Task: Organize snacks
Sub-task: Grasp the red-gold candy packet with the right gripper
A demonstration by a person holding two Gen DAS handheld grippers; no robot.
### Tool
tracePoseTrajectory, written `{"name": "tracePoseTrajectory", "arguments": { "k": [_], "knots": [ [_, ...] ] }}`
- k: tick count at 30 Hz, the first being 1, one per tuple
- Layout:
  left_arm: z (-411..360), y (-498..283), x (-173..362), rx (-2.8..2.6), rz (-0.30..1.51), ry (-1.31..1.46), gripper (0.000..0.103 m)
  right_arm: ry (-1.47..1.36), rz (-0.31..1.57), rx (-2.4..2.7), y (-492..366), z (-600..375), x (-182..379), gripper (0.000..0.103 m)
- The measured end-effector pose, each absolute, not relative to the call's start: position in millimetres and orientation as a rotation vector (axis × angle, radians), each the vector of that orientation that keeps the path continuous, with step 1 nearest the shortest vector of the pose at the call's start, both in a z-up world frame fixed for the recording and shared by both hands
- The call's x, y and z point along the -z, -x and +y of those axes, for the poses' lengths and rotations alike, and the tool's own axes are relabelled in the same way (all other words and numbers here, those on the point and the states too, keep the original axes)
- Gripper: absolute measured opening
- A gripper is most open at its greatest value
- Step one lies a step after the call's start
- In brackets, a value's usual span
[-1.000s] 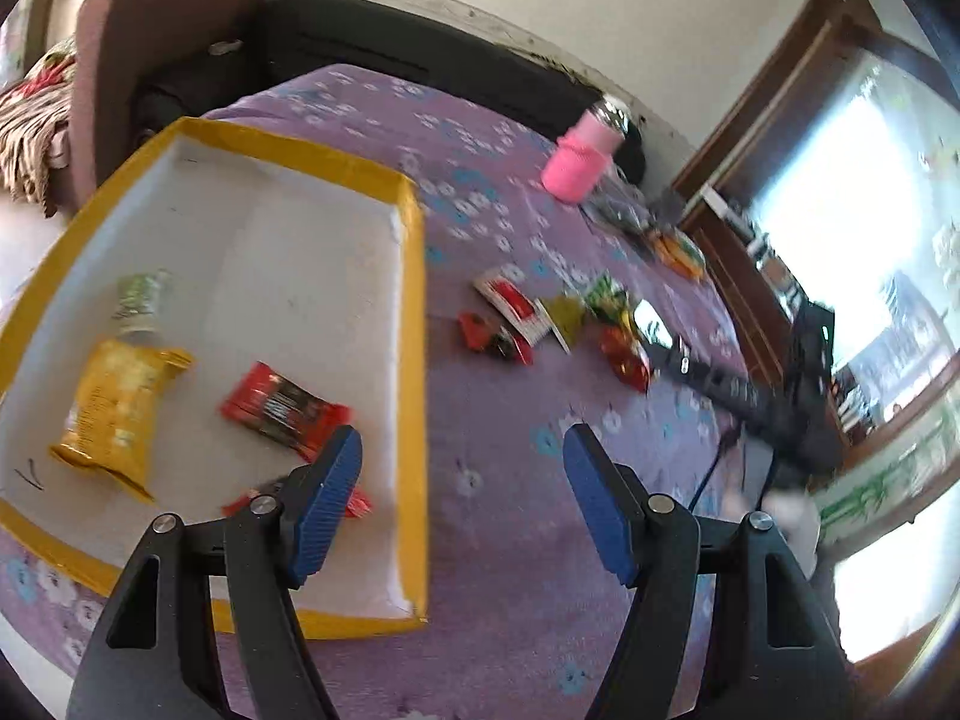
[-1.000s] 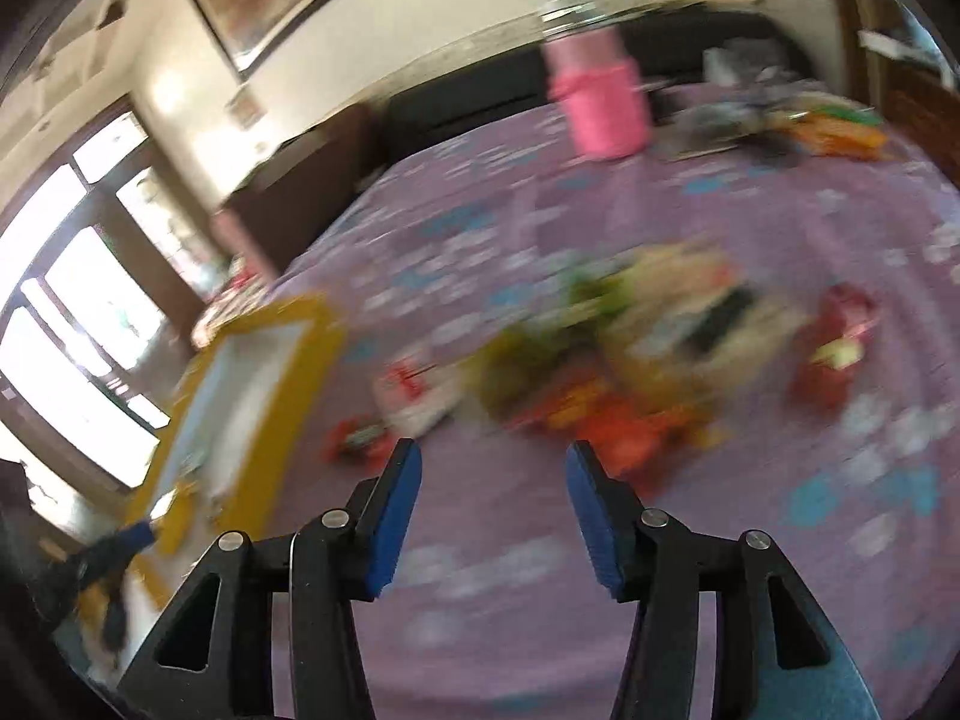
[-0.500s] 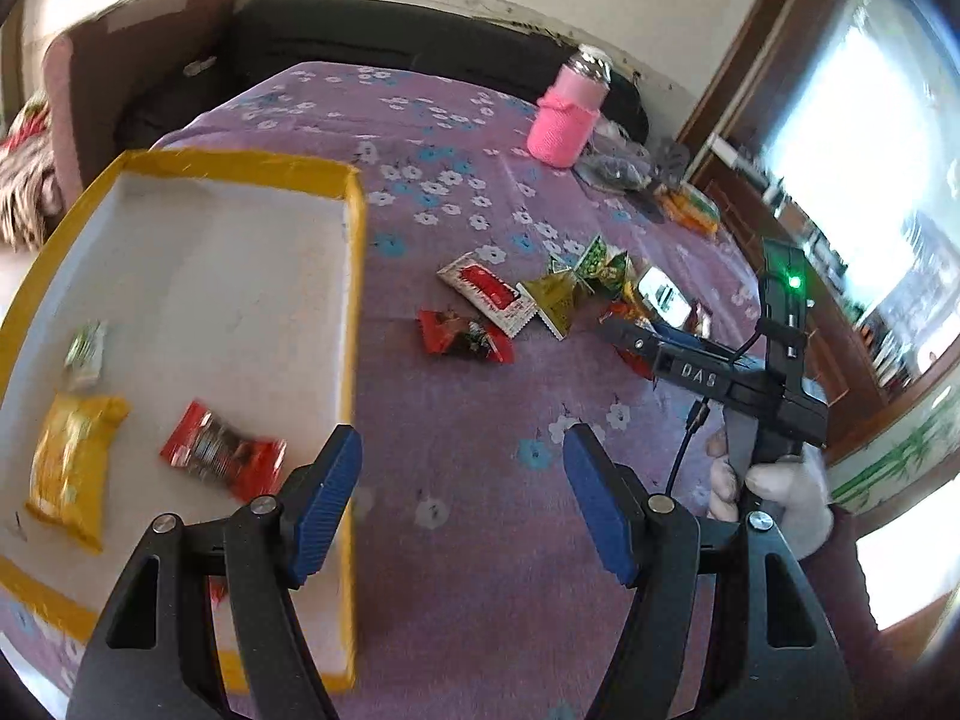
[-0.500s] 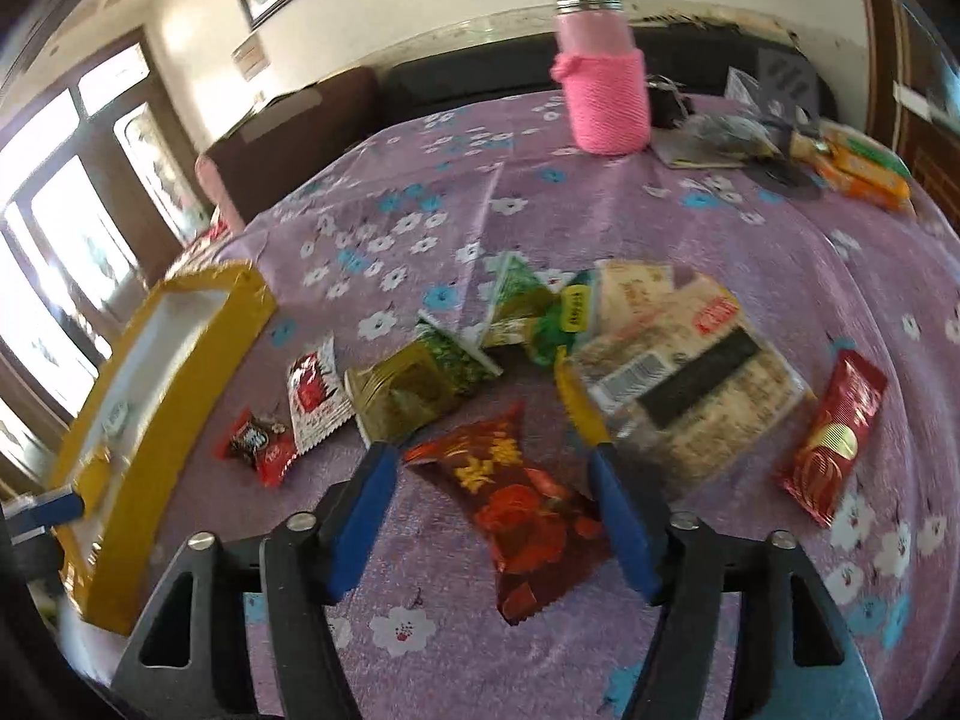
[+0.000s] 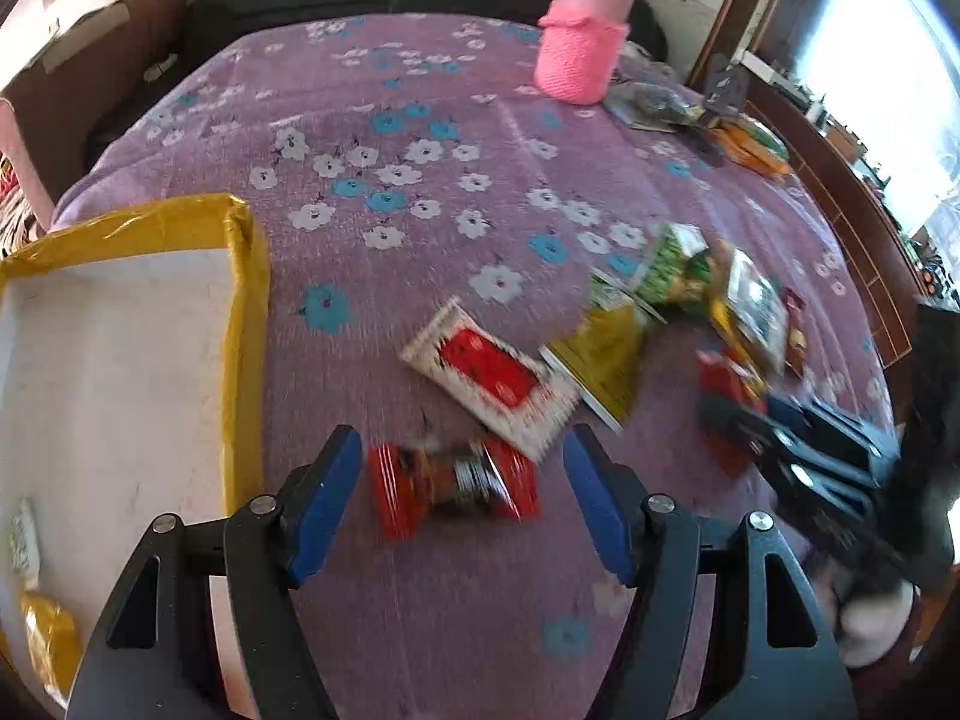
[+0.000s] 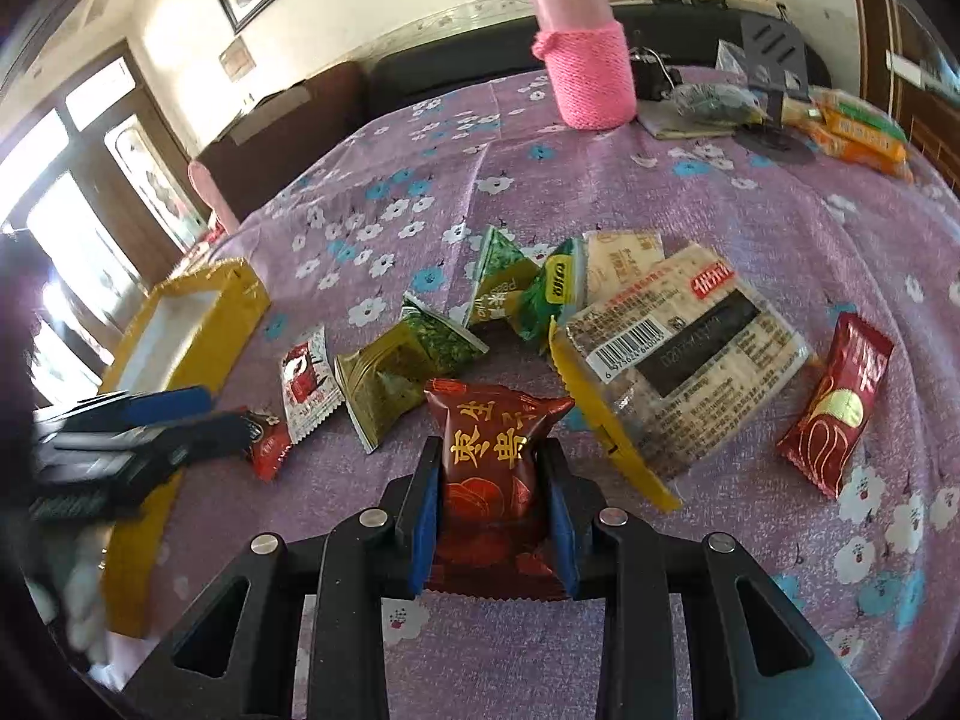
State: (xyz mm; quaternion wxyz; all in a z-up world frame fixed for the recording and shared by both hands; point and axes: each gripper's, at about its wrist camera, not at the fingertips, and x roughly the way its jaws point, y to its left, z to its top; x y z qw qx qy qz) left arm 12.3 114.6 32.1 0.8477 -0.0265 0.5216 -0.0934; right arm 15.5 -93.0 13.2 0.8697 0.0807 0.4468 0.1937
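My right gripper (image 6: 489,468) is closing: its two blue pads stand against the sides of one dark red packet (image 6: 487,456), a puffed foil pillow pack with crimped ends and gold Chinese characters on its face. The packet sits between my fingers, resting on the cloth.

My left gripper (image 5: 462,498) stands with its two blue pads well apart, pressing on nothing. One small red wrapper (image 5: 450,483), crinkled and blurred, lies on the cloth between them, nearer the left pad.

Count ahead of the right fingers:
- One olive-green foil sachet (image 6: 396,375), just left of the held packet.
- One white-and-red sachet (image 6: 307,381) with serrated edges, further left.
- Two green triangular packs (image 6: 528,294), beyond; one shows "peas" in part.
- One large clear pack (image 6: 678,354) with a yellow edge strip, a barcode and a black panel, just right. Small print unreadable.
- One long dark red bar wrapper (image 6: 837,411) with a gold round emblem, far right.

One yellow-rimmed tray (image 5: 243,324) with a flat white floor lies left of my left fingers. One yellow pouch (image 5: 51,636) lies in its near corner.

One pink bottle (image 6: 585,54) in a knitted sleeve, with a metal cap, stands upright far ahead. The tablecloth (image 6: 690,204) is purple fabric printed with white and blue flowers.
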Motion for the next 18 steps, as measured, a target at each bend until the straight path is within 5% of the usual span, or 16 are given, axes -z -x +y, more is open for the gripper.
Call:
{"name": "tracePoseTrajectory", "arguments": {
  "k": [8,18],
  "knots": [
    [88,19,-26,0.452,1.225,0.021,0.064,-0.264,0.962,-0.435,-17,-107,-12,0.032],
    [67,16,-19,0.262,1.051,-0.244,0.065,-0.287,0.966,-0.433,-15,-110,-12,0.033]
  ]
}}
